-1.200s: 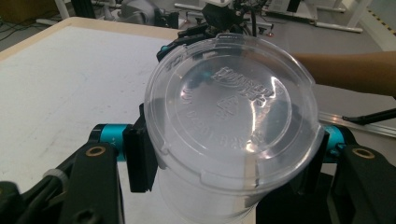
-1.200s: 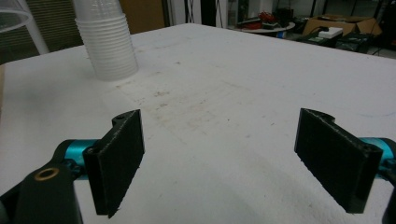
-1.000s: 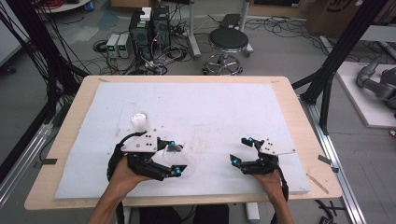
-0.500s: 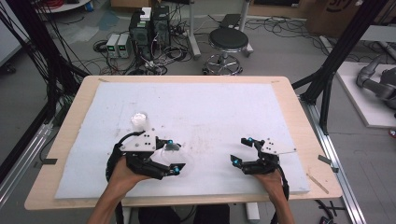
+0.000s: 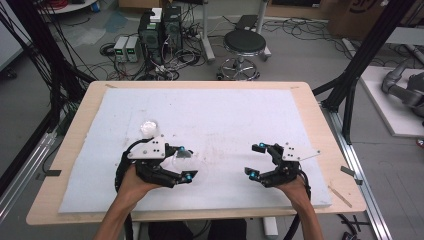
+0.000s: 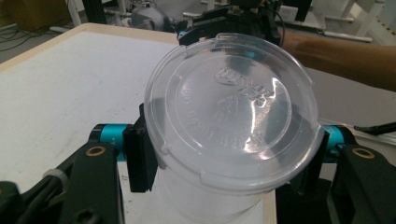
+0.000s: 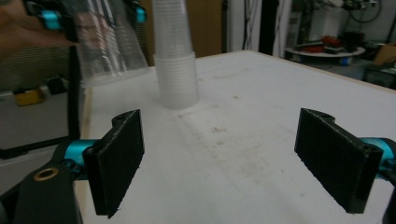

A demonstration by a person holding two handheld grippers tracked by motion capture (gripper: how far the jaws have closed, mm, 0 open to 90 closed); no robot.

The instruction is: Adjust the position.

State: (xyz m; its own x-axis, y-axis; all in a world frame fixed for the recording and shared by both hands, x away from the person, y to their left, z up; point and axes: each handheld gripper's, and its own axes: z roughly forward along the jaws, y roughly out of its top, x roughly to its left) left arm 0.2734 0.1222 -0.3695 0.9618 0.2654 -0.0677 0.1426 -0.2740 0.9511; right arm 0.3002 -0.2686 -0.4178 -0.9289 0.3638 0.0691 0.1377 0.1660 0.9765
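High view shows the wide tabletop (image 5: pixel 320 130) under its pale foam mat, and every place below is given from the stack of clear plastic cups (image 5: pixel 149 128) standing upright on the mat's left half. Nearer the person and a little to the right of that stack, the left gripper (image 5: pixel 186 163) has its jaws closed on a single clear plastic cup with a round embossed bottom (image 6: pixel 232 121). That cup is lifted off the mat and lies tipped over: in the left gripper view its flat bottom faces the camera, so its long axis runs roughly along the jaws, mouth pointing away. Well to the right of the stack, the right gripper (image 5: pixel 256 160) hangs with its jaws wide apart and empty. The step in hand looks like carrying off a cup separated from the stack; the next move probably calls for turning it upright and setting it down.
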